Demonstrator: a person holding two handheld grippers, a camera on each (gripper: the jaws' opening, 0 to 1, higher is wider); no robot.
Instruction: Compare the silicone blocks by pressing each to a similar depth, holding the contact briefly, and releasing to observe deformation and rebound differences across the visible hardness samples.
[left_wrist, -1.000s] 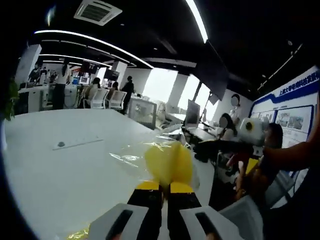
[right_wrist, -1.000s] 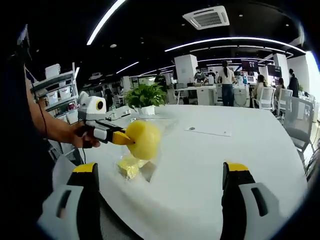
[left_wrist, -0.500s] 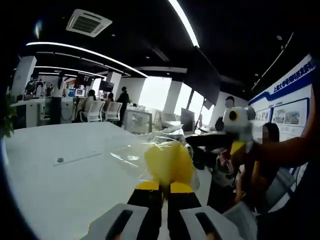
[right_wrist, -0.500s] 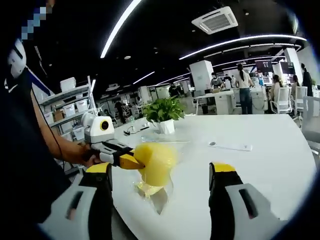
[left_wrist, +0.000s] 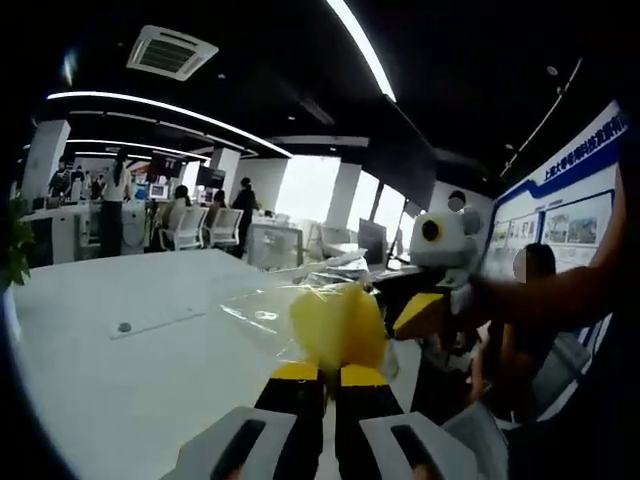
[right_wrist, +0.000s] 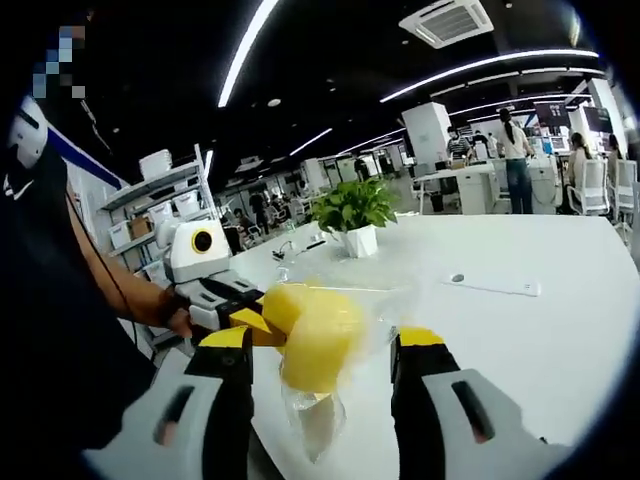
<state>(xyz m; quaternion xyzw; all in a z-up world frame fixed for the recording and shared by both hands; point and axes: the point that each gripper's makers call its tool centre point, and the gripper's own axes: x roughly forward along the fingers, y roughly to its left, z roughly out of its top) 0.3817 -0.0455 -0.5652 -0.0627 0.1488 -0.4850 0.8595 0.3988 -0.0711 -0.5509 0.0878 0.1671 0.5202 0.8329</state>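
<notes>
A yellow silicone block (left_wrist: 338, 325) in a clear plastic bag (left_wrist: 262, 312) is held up above the white table (left_wrist: 110, 390). My left gripper (left_wrist: 331, 372) is shut on the block's lower edge. My right gripper (left_wrist: 420, 312) comes in from the right, its yellow tip close beside the block. In the right gripper view the yellow block (right_wrist: 315, 340) sits between the jaws of my right gripper (right_wrist: 325, 338), which stand open on either side with a small gap to each. My left gripper (right_wrist: 262, 322) holds the block from the left, and the bag (right_wrist: 312, 425) hangs below it.
A potted plant (right_wrist: 352, 215) stands on the white table (right_wrist: 540, 340) behind the block. A thin strip with a dark dot (right_wrist: 490, 285) lies further right. Shelves with boxes (right_wrist: 165, 200) stand to the left. The person's arm (right_wrist: 120, 290) reaches in. People sit at distant desks (left_wrist: 190, 200).
My right gripper has come closer, so the block now sits between its jaws, which have narrowed. My left gripper keeps its hold on the block.
</notes>
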